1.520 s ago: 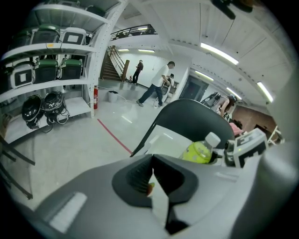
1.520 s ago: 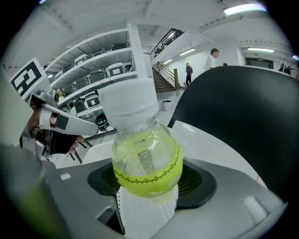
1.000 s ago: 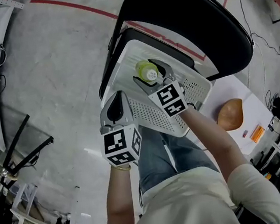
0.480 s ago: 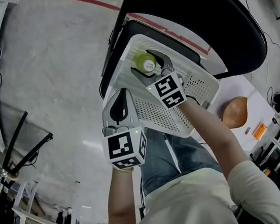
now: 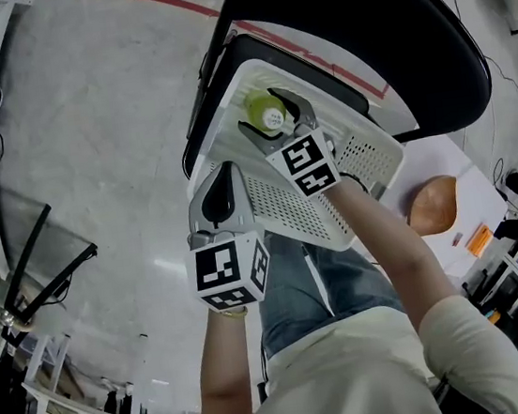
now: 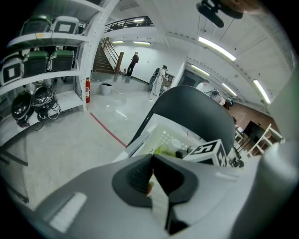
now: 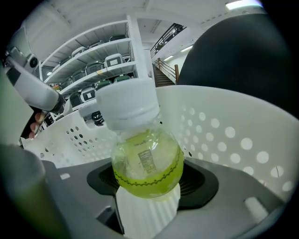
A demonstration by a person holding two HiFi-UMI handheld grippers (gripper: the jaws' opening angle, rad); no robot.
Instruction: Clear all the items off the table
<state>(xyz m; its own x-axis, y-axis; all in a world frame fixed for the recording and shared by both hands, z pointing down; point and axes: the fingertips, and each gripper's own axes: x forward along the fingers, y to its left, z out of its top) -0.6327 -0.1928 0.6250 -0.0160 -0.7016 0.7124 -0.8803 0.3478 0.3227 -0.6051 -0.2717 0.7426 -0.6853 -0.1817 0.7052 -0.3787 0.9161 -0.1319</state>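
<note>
A small bottle (image 5: 266, 115) of yellow-green drink with a white cap lies between the jaws of my right gripper (image 5: 265, 112), low inside a white perforated basket (image 5: 283, 209) on a black chair (image 5: 378, 34). In the right gripper view the bottle (image 7: 147, 161) fills the space between the dark pads, cap pointing away, and the right gripper (image 7: 148, 182) still presses on it. Its jaws have just been opening slightly, with the bottle between them. My left gripper (image 5: 223, 189) rests at the basket's near left rim. Seen from its own camera, the left gripper (image 6: 152, 161) is shut with nothing in it.
A white table (image 5: 451, 228) at the right carries a brown rounded object (image 5: 427, 208) and a small orange item (image 5: 476, 241). A red line (image 5: 147, 6) runs across the grey floor. Racks and cables stand at the left edge. The person's jeans show below the basket.
The right gripper has sunk a little deeper into the basket with the bottle. The left gripper has stayed in place.
</note>
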